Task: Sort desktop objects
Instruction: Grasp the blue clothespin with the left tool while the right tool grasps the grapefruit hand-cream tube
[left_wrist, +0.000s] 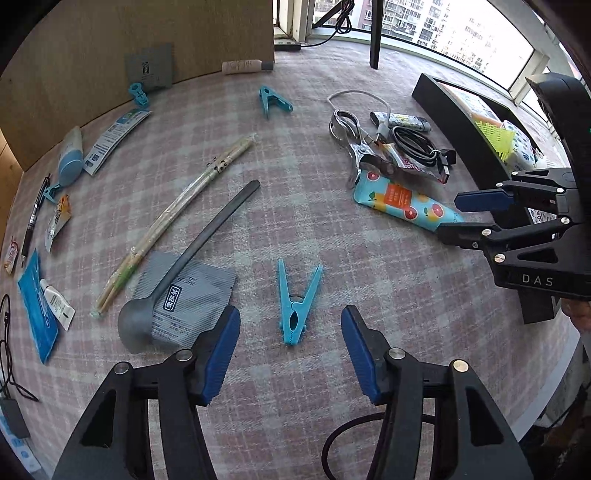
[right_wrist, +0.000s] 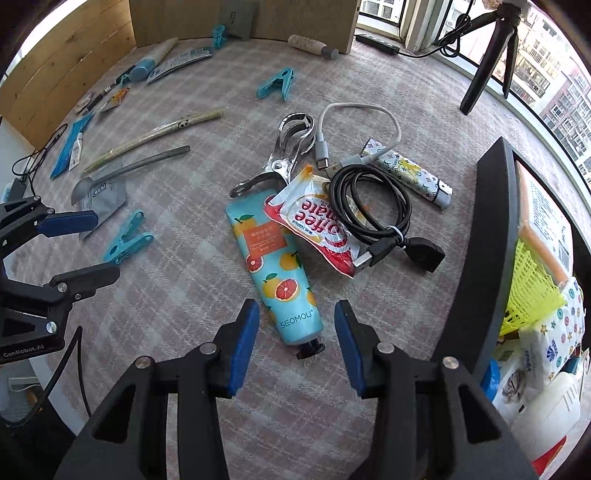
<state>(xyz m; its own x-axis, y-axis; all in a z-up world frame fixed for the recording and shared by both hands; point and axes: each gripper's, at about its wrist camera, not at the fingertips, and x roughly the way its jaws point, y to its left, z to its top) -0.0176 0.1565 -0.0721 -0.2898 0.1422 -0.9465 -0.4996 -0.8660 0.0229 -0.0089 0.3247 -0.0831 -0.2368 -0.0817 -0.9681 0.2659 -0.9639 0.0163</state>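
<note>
Left wrist view:
- Left gripper (left_wrist: 290, 347) low in the frame, jaws apart, nothing pressed between the blue pads.
- Blue clothespin (left_wrist: 298, 303) flat on the checked cloth (left_wrist: 332, 229), just above the gap between the pads, touching neither.
- Grey spoon (left_wrist: 192, 258) left of centre, bowl resting on a grey tea sachet (left_wrist: 192, 299), beside the left pad.
- Wrapped chopsticks (left_wrist: 173, 218) lying diagonally, up and left of the spoon.
- Second blue clip (left_wrist: 272, 99) near the top centre.
- Fruit-print tube (left_wrist: 406, 203) right of centre, below a metal clamp (left_wrist: 349, 140) and a black cable (left_wrist: 417, 146).
- Right gripper (left_wrist: 458, 218) entering from the right edge, its tips at the cap end of the tube.
- Black tray (left_wrist: 461, 122) in the upper right, with a yellow basket (left_wrist: 495, 136) inside.

Right wrist view:
- Right gripper (right_wrist: 295, 336) low in the frame, jaws parted, pads on either side of the fruit-print tube's (right_wrist: 273, 266) black cap end; no contact visible.
- Red coffee sachet (right_wrist: 314, 221) overlapping the tube's upper end, under the coiled black cable (right_wrist: 369, 203).
- White cable (right_wrist: 354, 125) looped above, metal clamp (right_wrist: 284, 151) to its left, patterned lighter (right_wrist: 410, 171) to the right.
- Left gripper (right_wrist: 96, 247) at the left edge, one finger on each side of the blue clothespin (right_wrist: 127, 238).
- Black tray (right_wrist: 491, 240) at the right edge.
</note>
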